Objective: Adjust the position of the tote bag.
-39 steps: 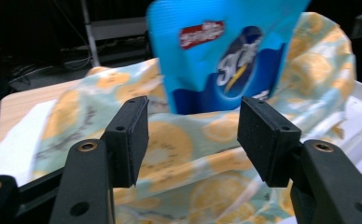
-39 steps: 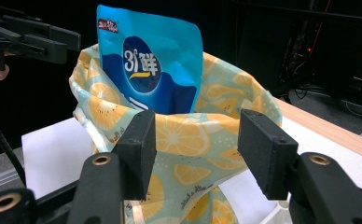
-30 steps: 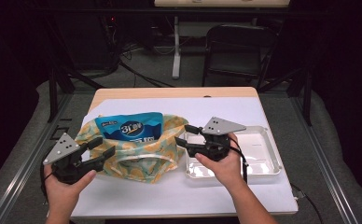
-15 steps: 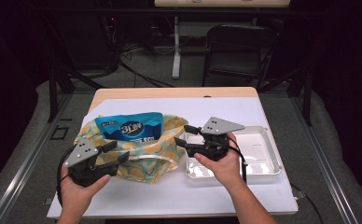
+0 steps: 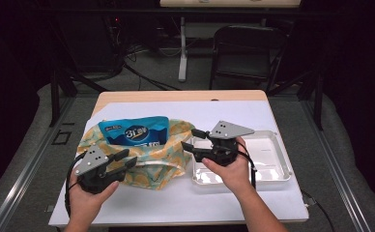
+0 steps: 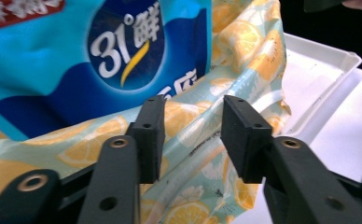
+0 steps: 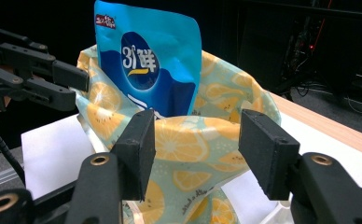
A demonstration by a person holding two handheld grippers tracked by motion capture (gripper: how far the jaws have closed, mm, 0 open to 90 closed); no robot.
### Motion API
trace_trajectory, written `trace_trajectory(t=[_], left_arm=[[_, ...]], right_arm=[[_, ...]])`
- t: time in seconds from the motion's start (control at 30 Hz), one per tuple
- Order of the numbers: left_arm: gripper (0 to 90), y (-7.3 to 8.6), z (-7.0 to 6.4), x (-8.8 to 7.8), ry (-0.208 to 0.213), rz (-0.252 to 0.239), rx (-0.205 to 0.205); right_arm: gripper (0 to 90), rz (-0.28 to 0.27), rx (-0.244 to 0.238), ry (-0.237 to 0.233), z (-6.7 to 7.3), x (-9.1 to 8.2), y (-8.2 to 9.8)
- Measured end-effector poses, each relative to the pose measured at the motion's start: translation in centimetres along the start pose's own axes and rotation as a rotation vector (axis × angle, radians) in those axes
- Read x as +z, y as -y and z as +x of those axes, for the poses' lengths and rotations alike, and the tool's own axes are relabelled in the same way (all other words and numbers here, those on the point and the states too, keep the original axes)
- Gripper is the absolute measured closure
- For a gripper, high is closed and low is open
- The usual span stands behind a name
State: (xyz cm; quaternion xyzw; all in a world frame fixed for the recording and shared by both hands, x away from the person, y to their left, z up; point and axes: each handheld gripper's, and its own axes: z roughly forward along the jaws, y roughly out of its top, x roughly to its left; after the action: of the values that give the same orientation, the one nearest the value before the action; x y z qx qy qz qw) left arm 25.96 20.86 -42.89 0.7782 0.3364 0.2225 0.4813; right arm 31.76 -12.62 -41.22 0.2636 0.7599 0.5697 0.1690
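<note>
gripping the lemon-print bag (image 5: pixel 151 157) by its rim looks like the step in hand, so that the blue pouch (image 5: pixel 135 131) standing in its mouth can be settled inside. the bag sits toward the bench's (image 5: pixel 253 113) left edge, just beside the clear tray (image 5: pixel 282 159) on the right. the left claw (image 5: pixel 122 159) has just been closing, with a fold of the bag's near rim between its jaws; whether the pads already press the cloth cannot be told. the right claw (image 5: pixel 190 140) stands spread around the rim's right side, not pinching. a good grip would probably take a deep bite of fabric on both sides, then draw the mouth open evenly without tipping the pouch.
</note>
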Motion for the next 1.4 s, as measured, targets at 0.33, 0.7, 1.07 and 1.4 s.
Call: trace_trajectory(t=[0.33, 0.7, 1.07, 1.4], left_arm=[[78.7, 0.5, -0.8, 1.2, 0.021, 0.053, 0.033], [89.7, 1.0, -1.1, 1.3, 0.015, 0.035, 0.030], [90.0, 1.2, -1.3, 1.7, 0.028, 0.051, 0.043], [90.0, 1.6, -1.4, 1.9, 0.033, 0.062, 0.044]], right_arm=[[46.1, -0.014, 0.006, 0.009, -0.4, -0.2, -0.1], [57.5, -0.005, -0.018, 0.040, -1.4, 0.6, -0.9], [52.6, 0.036, -0.072, 0.083, -2.6, 3.0, -3.0], [56.4, 0.112, -0.077, 0.042, -3.2, 5.3, -2.7]])
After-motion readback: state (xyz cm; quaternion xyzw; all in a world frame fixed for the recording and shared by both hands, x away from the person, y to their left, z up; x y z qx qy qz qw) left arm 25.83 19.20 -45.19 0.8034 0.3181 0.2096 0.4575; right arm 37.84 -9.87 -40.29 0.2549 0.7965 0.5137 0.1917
